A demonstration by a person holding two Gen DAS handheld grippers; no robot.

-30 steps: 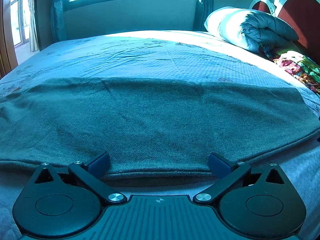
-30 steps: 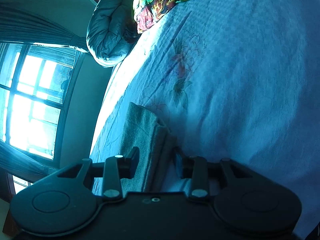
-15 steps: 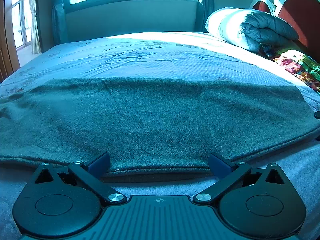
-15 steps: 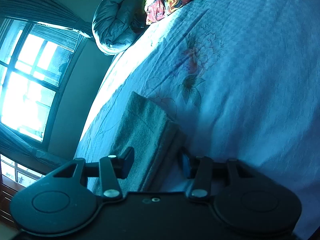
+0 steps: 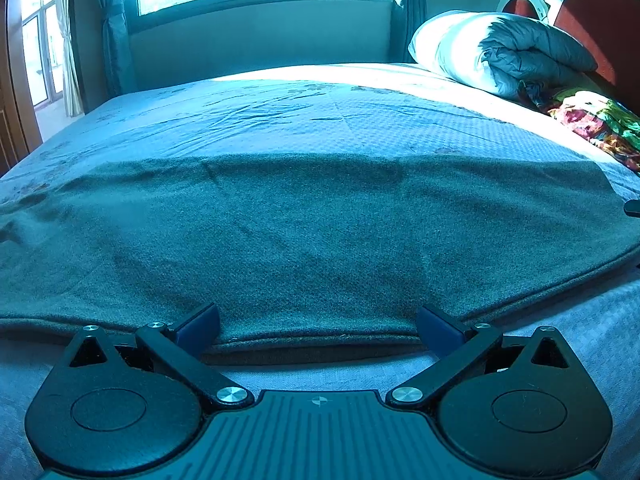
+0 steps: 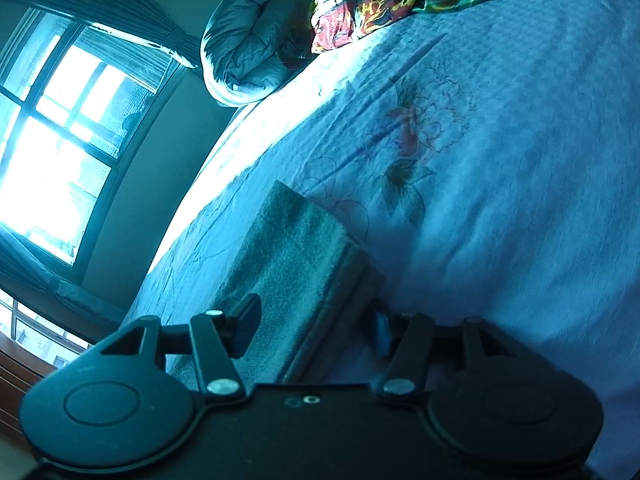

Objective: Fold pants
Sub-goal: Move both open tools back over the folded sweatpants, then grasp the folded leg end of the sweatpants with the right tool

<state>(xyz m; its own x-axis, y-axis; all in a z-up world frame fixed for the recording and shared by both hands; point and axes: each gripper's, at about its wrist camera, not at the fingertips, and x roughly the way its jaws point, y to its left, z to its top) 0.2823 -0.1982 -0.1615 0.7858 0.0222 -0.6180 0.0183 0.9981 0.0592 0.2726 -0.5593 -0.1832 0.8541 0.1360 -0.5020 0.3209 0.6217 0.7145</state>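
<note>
Your dark green woolly pants (image 5: pixel 320 232) lie flat across the pale blue flowered bedsheet (image 5: pixel 304 116), folded lengthwise. Your left gripper (image 5: pixel 318 322) stands wide open at their near edge, gripping nothing. Your right gripper (image 6: pixel 316 326) is opening, the folded end (image 6: pixel 296 248) between its jaws, pads off the cloth.

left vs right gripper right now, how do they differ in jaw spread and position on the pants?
The left gripper has its jaws spread wide along the pants' long near edge; the right gripper has a narrower gap that is opening, with the pants' end between the jaws. The left sits level; the right is rolled sideways. Both are at the pants' edge on the bed sheet.
</note>
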